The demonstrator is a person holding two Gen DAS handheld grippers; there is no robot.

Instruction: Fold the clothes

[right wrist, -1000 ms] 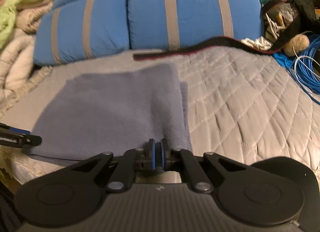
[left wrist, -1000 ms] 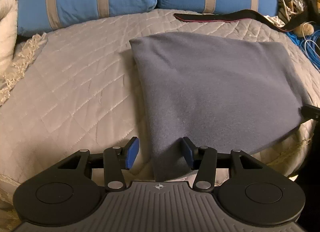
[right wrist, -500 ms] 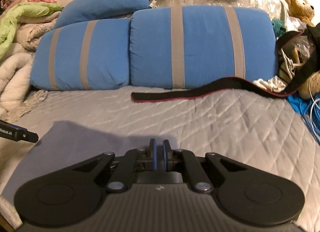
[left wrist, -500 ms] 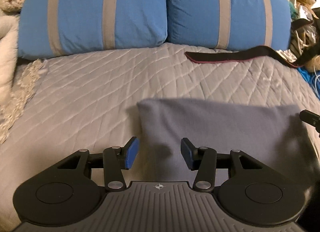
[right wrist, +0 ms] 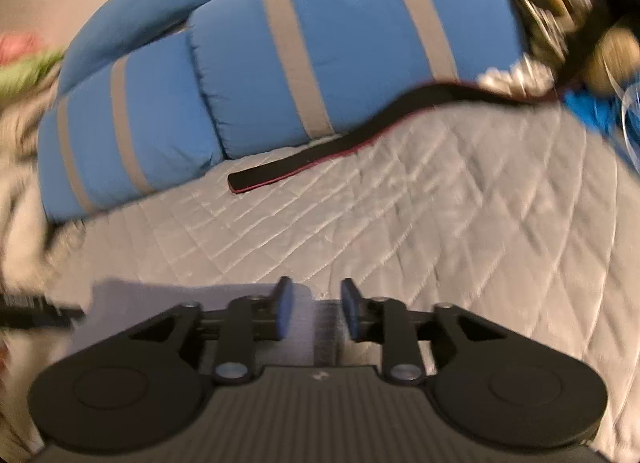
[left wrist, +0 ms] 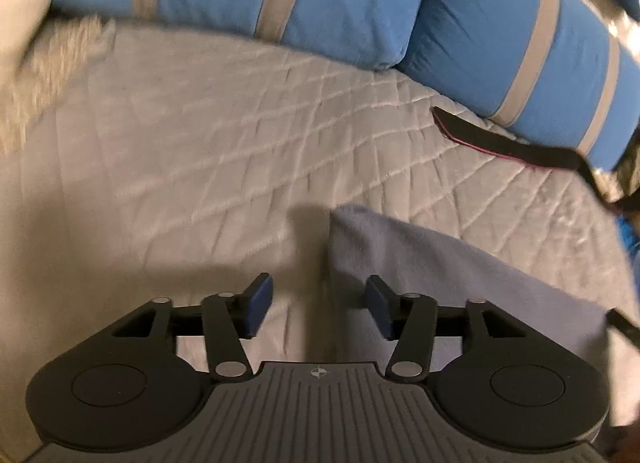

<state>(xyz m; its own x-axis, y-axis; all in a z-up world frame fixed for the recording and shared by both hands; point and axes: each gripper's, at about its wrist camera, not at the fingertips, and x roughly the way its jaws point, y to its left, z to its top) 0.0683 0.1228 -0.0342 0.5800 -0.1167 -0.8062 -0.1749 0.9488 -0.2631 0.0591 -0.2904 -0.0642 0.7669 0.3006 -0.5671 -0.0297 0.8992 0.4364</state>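
A grey cloth (left wrist: 460, 283) lies folded on the quilted bedspread (left wrist: 220, 151). In the left wrist view its far left corner sits just ahead of my left gripper (left wrist: 320, 307). The jaws are opening, the cloth's left edge runs between them, and the pads stand clear of it. In the right wrist view the same cloth (right wrist: 168, 303) fills the lower left. Its right edge lies between the opening jaws of my right gripper (right wrist: 316, 311), and no pad presses on it. The picture is blurred by motion.
Blue pillows with grey stripes (left wrist: 340, 3) line the far side of the bed. A black strap with a red edge (right wrist: 320, 159) lies in front of them. A cream blanket (left wrist: 48, 75) is at the left; clutter and blue cable (right wrist: 592, 111) are at the right.
Both grippers moved toward the pillows, carrying the cloth's near edge over itself into a shorter fold. The right jaws, shut on the cloth before, have opened; the left jaws stand wider. Both views have rolled.
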